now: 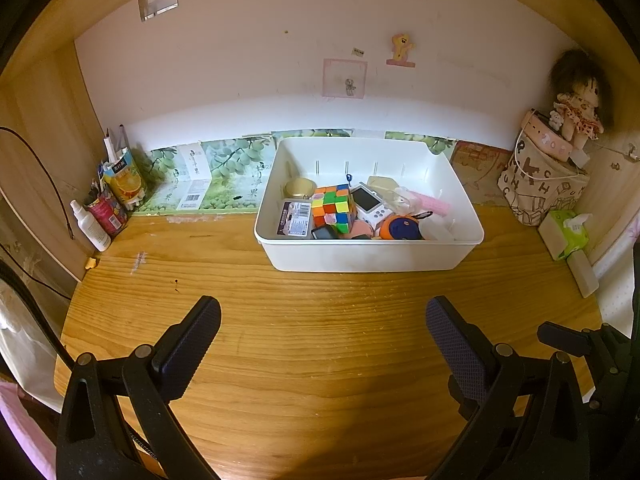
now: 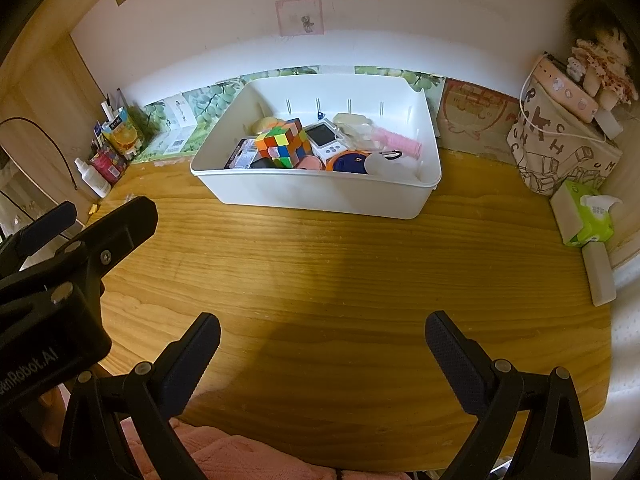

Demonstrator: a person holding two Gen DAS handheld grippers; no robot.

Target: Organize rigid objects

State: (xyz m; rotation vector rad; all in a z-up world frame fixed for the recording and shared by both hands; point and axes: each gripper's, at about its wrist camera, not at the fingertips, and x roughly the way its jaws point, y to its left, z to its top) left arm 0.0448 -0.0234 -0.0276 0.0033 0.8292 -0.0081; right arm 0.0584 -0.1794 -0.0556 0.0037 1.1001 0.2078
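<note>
A white plastic bin [image 1: 360, 258] [image 2: 312, 194] stands at the back of the wooden desk. It holds a Rubik's cube [image 1: 334, 208] [image 2: 282, 142], a white handheld game console [image 1: 370, 204] [image 2: 326, 140], a gold tin [image 1: 299, 188], a barcoded packet [image 1: 296, 219], an orange and blue round item [image 1: 400, 228] [image 2: 348, 162] and a pink roller [image 2: 396, 144]. My left gripper [image 1: 323, 332] is open and empty above bare desk in front of the bin. My right gripper [image 2: 322, 344] is open and empty, nearer the desk's front edge.
A spray bottle [image 1: 91, 226], cans and cartons stand at the back left corner. A printed tote bag [image 1: 540, 184] with a doll [image 1: 580, 108] and a green tissue pack [image 2: 588, 220] sit at the right. The left gripper's body [image 2: 60, 280] shows in the right wrist view.
</note>
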